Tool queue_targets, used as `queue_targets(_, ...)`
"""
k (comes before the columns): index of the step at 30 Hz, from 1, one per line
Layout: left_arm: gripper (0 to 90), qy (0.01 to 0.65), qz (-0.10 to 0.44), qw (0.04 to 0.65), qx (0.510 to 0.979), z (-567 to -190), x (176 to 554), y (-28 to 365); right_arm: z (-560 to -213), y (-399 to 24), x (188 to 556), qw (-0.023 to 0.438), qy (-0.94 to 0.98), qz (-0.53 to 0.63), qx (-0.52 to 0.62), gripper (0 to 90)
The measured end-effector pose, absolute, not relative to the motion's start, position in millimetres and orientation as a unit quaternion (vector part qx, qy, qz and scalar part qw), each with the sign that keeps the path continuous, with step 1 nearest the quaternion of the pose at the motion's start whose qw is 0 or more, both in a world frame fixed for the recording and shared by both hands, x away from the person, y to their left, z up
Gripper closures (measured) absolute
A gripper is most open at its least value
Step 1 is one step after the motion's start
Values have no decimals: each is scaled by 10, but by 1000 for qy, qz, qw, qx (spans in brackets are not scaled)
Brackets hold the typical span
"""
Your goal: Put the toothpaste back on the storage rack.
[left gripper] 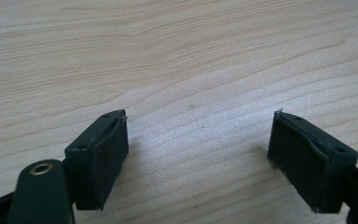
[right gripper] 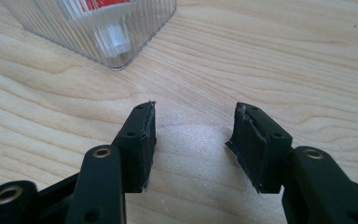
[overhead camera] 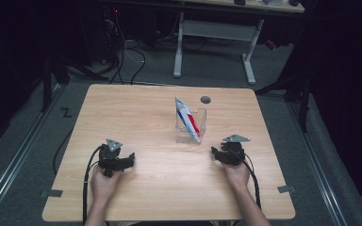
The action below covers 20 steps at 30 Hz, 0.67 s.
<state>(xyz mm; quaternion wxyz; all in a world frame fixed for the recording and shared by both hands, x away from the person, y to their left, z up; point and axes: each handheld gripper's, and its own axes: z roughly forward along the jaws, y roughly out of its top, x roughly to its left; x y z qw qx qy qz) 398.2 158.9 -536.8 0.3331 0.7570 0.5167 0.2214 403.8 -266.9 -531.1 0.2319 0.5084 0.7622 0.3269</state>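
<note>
The toothpaste tube (overhead camera: 187,118) was seen leaning cap-down inside the clear plastic holder (overhead camera: 201,114), which stood on the counter (overhead camera: 141,113) towards its far right. The placing seemed largely done, though whether the tube was fully seated could not be told. The right gripper (overhead camera: 215,153) was held just beside the holder, jaws parted and empty. The left gripper (overhead camera: 131,159) rested well apart, jaws wide, nothing between them.

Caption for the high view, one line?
Toothpaste tube leaning in clear box on wooden table; both open hand-held grippers rest nearby.
</note>
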Motion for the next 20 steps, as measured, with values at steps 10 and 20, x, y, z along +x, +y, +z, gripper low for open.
queue_targets(10, 205, 517, 221, 333, 757, -5368, 3982, 1589, -5312, -2673, 4041, 232, 762, 325, 509, 447)
queue_targets(20, 205, 517, 222, 333, 757, -5368, 3983, 1589, -5312, -2671, 4040, 233, 762, 325, 510, 440)
